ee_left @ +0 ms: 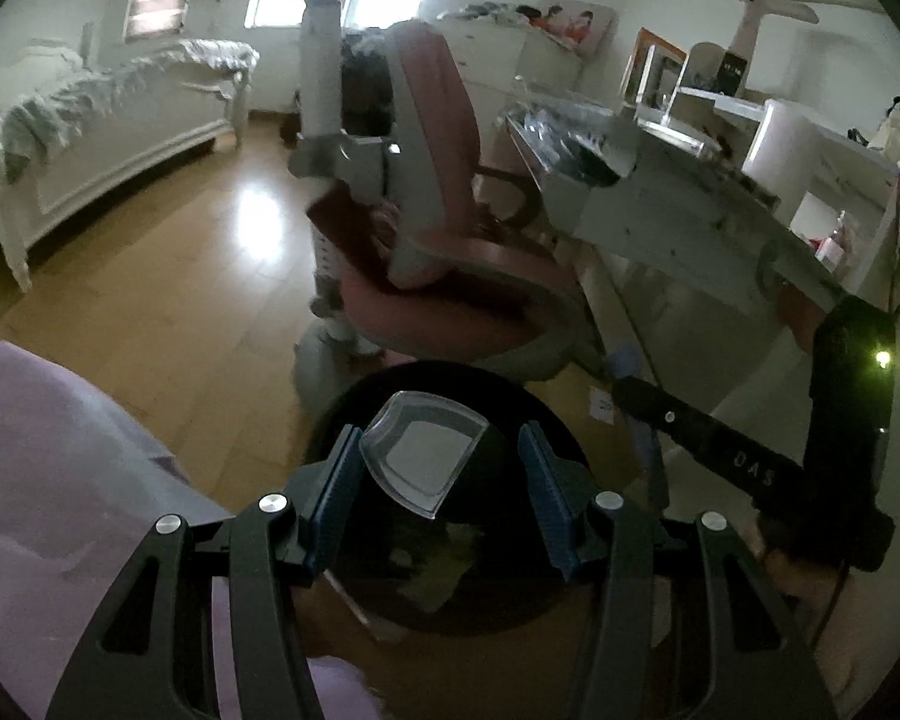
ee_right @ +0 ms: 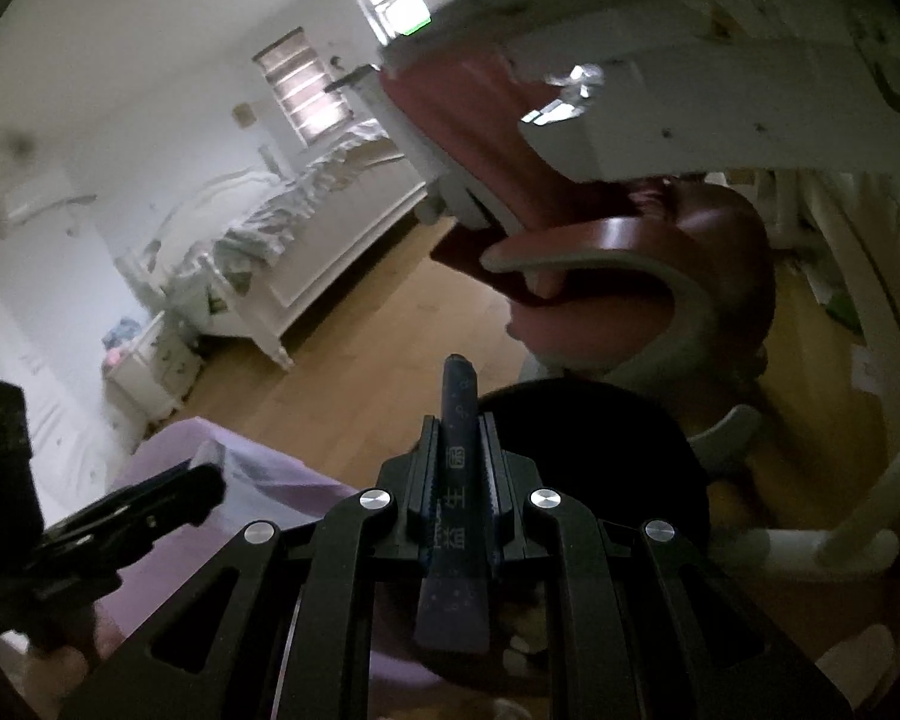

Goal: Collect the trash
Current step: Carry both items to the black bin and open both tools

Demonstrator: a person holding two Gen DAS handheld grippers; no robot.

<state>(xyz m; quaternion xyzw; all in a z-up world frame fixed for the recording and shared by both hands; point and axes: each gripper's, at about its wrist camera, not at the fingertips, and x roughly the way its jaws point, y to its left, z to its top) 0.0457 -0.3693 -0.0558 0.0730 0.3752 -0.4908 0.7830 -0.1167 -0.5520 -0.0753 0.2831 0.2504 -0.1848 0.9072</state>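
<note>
Two grippers above a black bin (ee_left: 450, 540), left gripper (ee_left: 441, 468) spread wide around a clear plastic tray (ee_left: 423, 456), right gripper (ee_right: 459, 468) clamped on a dark wrapper (ee_right: 457, 516).

A clear plastic tray (ee_left: 424, 451), shallow and square with rounded corners, is seen tilted above the dark round trash bin (ee_left: 450, 516), between the left gripper's blue pads but touching neither. A flat, dark blue packet (ee_right: 459, 504) printed with pale characters is held upright, near the bin (ee_right: 630, 450), whose black opening lies just beyond it.
</note>
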